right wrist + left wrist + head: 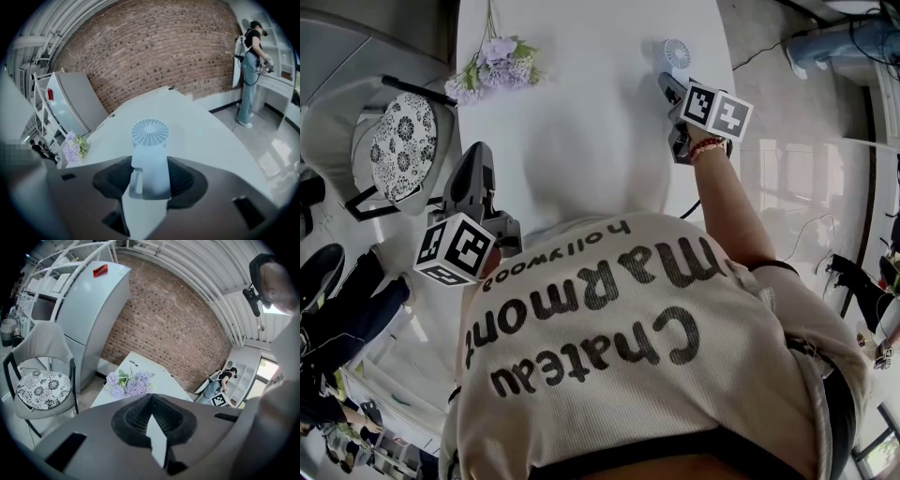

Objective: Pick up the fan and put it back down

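Small white handheld fan (150, 140) at the far end of the white table (581, 150), its handle clamped in the right gripper (668, 79). Left gripper (152, 404) closed and empty at the near left edge. Lilac artificial flowers (492, 66) lie well left of the fan. Floral-cushioned chair (405, 131) beside the table. Beige shirt (609, 319) reads "Chateau Marmont hollywood".

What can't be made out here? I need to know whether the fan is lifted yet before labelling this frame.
- Base of the fan: right gripper view, hidden behind the jaws of the right gripper, shut on its handle, so lifted or resting is unclear.
- Handle of the fan: head view, covered by that gripper.
- Near edge of the table: head view, hidden by the person's shirt.
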The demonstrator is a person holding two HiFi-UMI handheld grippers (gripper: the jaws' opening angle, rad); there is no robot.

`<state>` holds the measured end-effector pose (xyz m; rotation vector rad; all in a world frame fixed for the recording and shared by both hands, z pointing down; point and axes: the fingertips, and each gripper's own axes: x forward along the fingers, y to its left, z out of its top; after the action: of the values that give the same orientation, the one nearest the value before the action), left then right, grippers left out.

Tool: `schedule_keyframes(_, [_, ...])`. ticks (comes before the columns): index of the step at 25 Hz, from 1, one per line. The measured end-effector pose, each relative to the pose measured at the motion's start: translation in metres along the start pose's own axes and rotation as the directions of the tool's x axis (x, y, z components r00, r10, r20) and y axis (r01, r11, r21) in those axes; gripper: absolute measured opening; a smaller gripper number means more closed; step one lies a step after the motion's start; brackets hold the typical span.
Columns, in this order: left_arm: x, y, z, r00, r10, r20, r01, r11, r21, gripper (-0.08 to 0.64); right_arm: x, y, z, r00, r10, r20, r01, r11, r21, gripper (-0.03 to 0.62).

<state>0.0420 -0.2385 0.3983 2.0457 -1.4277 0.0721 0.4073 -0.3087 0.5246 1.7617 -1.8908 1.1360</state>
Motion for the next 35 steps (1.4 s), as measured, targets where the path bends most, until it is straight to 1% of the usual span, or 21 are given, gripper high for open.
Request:
schedule_keyframes(19, [0.0002,-0.0019,-0.0015,1.0,-0.002,-0.002,0.002,1.0,-0.005,-0.002,0.0006,0.0011,0.0006,0.999,-0.045,0.005,0.045,0.998,-0.048,0.225])
schedule_keyframes(27, [0.0003,0.0034,-0.0016,1.0,0.002,0.001,-0.002,1.0,-0.012,-0.002,0.0041,0.0033,-0.0013,0.998,-0.063,0.006,0.063,0.996,-0.069,0.225])
schedule_keyframes(35, [-0.001,0.0058,-0.0012,1.0,0.005,0.001,-0.005,1.0,-0.015,-0.002,0.0048,0.0055,-0.0021,0.996,-0.086,0.004,0.085,0.99,-0.116,0.226])
